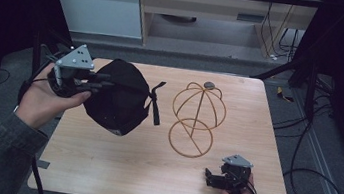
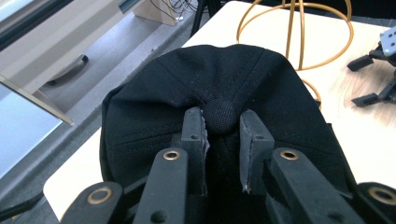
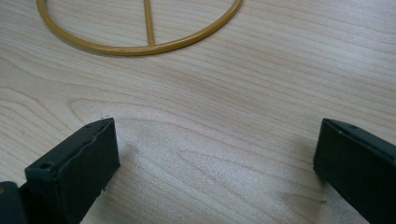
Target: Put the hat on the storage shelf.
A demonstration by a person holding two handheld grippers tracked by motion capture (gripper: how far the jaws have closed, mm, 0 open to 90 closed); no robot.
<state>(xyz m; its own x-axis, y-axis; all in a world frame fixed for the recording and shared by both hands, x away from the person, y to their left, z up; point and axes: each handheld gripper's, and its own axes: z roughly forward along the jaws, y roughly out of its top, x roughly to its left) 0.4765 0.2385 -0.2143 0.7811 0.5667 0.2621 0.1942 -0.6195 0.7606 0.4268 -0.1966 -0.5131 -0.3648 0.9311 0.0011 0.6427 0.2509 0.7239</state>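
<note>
A black cap (image 1: 119, 97) hangs over the left part of the wooden table (image 1: 149, 175), its strap dangling at the right side. My left gripper (image 1: 104, 80) is shut on the cap's crown. In the left gripper view the jaws pinch the fabric on either side of the top button (image 2: 222, 116) of the cap (image 2: 224, 70). To the right of the cap, a yellow wire hat stand (image 1: 198, 115) rests on the table, dome and base ring apart from the cap. My right gripper (image 1: 210, 177) stands open near the front right edge, just short of the stand's ring (image 3: 140, 46), nothing between its jaws (image 3: 217, 140).
A pale cabinet (image 1: 211, 11) stands behind the table. Cables (image 1: 311, 176) trail on the floor at the right. Dark frame posts (image 1: 309, 74) rise at both back corners. Bare wood lies between the stand and the front edge.
</note>
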